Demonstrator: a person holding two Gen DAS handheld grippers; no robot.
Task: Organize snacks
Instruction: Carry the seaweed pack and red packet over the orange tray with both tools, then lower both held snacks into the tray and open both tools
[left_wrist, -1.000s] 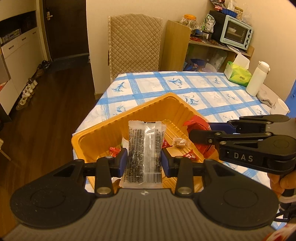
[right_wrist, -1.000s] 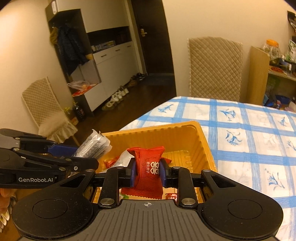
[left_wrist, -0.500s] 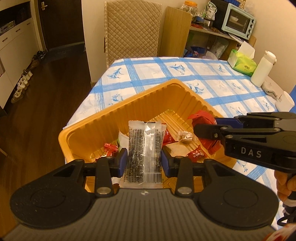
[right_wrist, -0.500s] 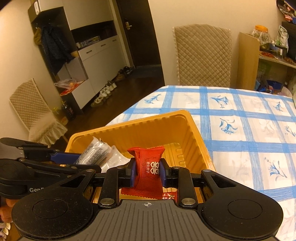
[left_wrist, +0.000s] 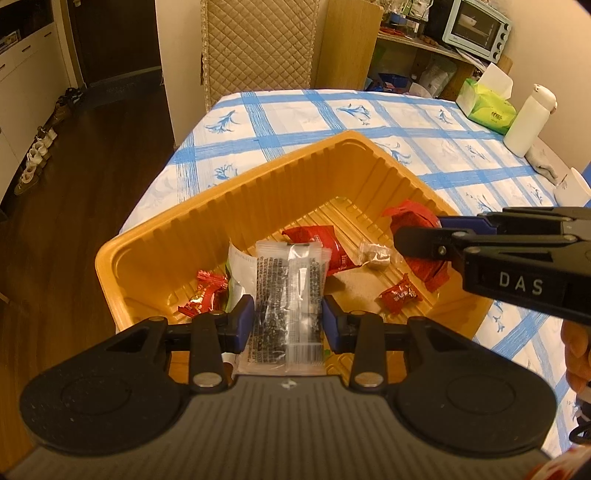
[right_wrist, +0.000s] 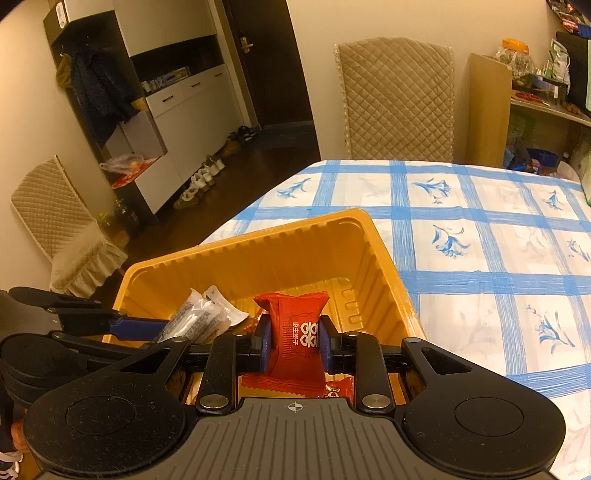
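Note:
An orange plastic tray (left_wrist: 236, 206) sits at the near corner of the blue-checked table; it also shows in the right wrist view (right_wrist: 258, 258). My left gripper (left_wrist: 288, 319) is shut on a clear packet of dark snack (left_wrist: 290, 295), held over the tray's near side. My right gripper (right_wrist: 293, 345) is shut on a red snack packet (right_wrist: 295, 332), held over the tray. That red packet (left_wrist: 413, 221) and the right gripper (left_wrist: 436, 240) show at the right in the left wrist view. Small red candies (left_wrist: 201, 293), another red packet (left_wrist: 317, 243) and a clear wrapped sweet (left_wrist: 376, 254) lie in the tray.
A quilted chair (left_wrist: 258, 48) stands at the table's far end. A green tissue box (left_wrist: 487, 107), a white bottle (left_wrist: 528, 122) and a white cup (left_wrist: 570, 188) stand along the table's right side. The table's left edge drops to dark wooden floor (left_wrist: 74, 184).
Both grippers have moved forward and lower over the tray, each still holding its packet. The tray's contents have come into fuller view.

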